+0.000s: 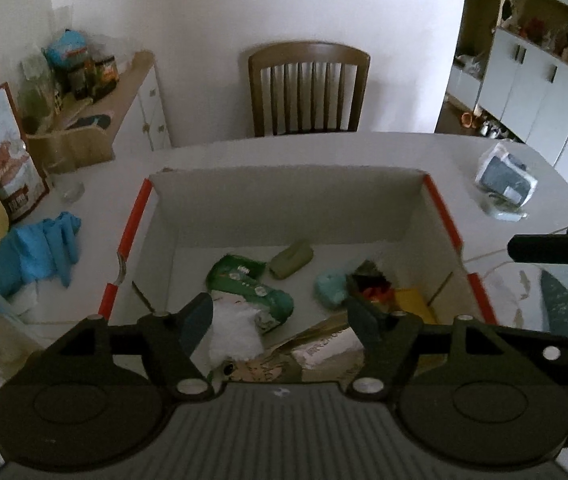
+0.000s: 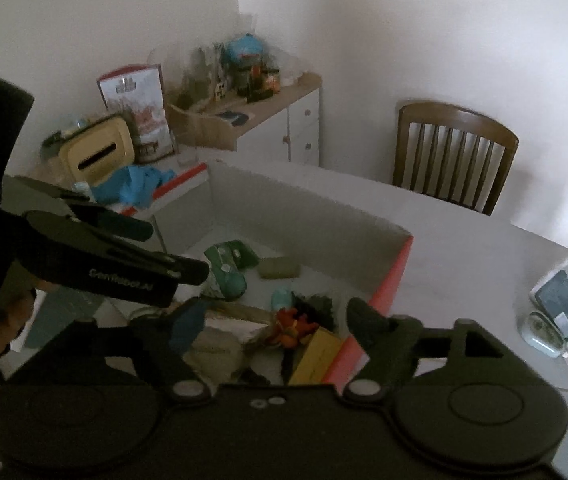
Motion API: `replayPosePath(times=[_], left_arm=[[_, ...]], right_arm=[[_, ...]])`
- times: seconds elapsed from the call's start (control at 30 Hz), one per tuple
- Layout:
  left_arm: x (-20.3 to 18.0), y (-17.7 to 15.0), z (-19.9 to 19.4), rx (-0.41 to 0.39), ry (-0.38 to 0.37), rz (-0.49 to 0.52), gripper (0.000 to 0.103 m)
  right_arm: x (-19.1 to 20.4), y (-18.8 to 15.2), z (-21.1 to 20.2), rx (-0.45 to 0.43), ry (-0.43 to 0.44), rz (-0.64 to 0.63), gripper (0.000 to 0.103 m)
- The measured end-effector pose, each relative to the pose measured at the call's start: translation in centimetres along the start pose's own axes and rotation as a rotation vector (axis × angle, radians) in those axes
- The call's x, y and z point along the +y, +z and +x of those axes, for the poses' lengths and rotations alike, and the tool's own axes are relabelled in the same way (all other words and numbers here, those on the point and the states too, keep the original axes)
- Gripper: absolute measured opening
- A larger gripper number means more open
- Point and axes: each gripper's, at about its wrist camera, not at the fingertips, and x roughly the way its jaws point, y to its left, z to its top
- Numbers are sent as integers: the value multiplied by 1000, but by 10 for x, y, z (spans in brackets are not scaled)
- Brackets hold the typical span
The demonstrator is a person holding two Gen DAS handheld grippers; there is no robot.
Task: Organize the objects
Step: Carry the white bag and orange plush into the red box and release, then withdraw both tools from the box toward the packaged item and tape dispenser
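An open cardboard box (image 1: 284, 204) with red-edged flaps stands on the white table (image 1: 364, 152). Inside lie a green packet (image 1: 251, 292), an olive block (image 1: 292, 258), a teal lump (image 1: 330, 288), a yellow box (image 1: 414, 300), a white fluffy piece (image 1: 231, 332) and a dark bundle with orange bits (image 1: 372, 284). My left gripper (image 1: 279, 314) hangs open over the box's near side, nothing between its fingers. My right gripper (image 2: 275, 318) is open above the box's (image 2: 304, 216) near right corner, also empty. In the right wrist view the left gripper (image 2: 163, 250) shows at the left, held by a hand.
A clear packet with a dark item (image 1: 506, 180) lies on the table right of the box. Blue gloves (image 1: 39, 248), a beige tin and a printed bag crowd the left side. A wooden chair (image 1: 308, 88) stands behind the table, a cluttered sideboard at the back left.
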Motion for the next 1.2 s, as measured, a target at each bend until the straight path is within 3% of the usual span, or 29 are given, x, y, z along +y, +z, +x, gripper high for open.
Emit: replayPosePath(times=[0.17,0.3,0.8,1.2], left_arm=[[-7,-1,-18,-35,1,-1,84],[-12,-3,-29,-56,-10,-7,85],[-74,-1,-67,-123,-35,48,86],[-177,19,-52,-141,-41,65,86]], right_arm=[[-3,0,-24,-41,10,21,92],[-6,-3,-42,-78,12,49,102],[-39,-28,-104,-133,-12,93,102],[-130,-51,-143,-139,-34,124,102]])
